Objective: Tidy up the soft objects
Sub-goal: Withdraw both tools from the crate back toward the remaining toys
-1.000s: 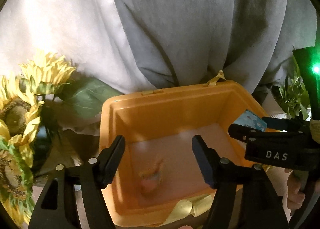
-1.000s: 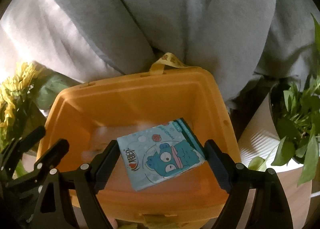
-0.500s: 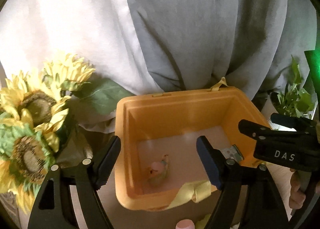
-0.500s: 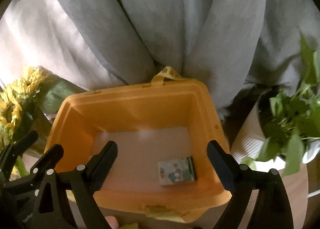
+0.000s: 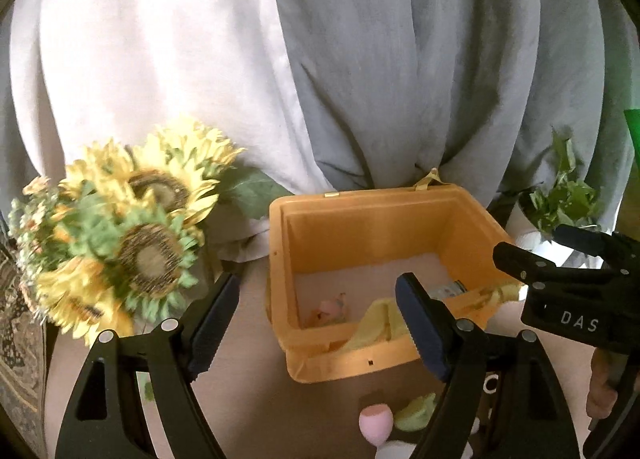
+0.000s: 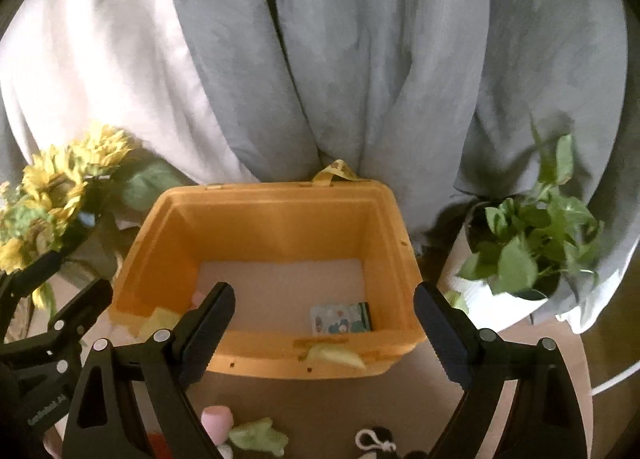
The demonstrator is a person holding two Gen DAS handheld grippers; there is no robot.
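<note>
Both the left gripper (image 5: 320, 327) and right gripper (image 6: 324, 335) hang spread and empty; the pink sponge (image 6: 216, 421) just below them (light, squashy) probably wants a gentle mid-body pinch.

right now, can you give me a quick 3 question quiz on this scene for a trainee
1. True or false: the right gripper holds the tissue pack.
2. Which plant stands on the bin's right in the right wrist view? A) sunflowers B) leafy green plant C) cactus
3. Fill in: the pink sponge lies ____ the bin, on its near side.

Key: 1. False; both grippers are open and empty, left gripper too, and the pack lies on the bin floor. 2. B, the leafy green plant. 3. outside.
</note>
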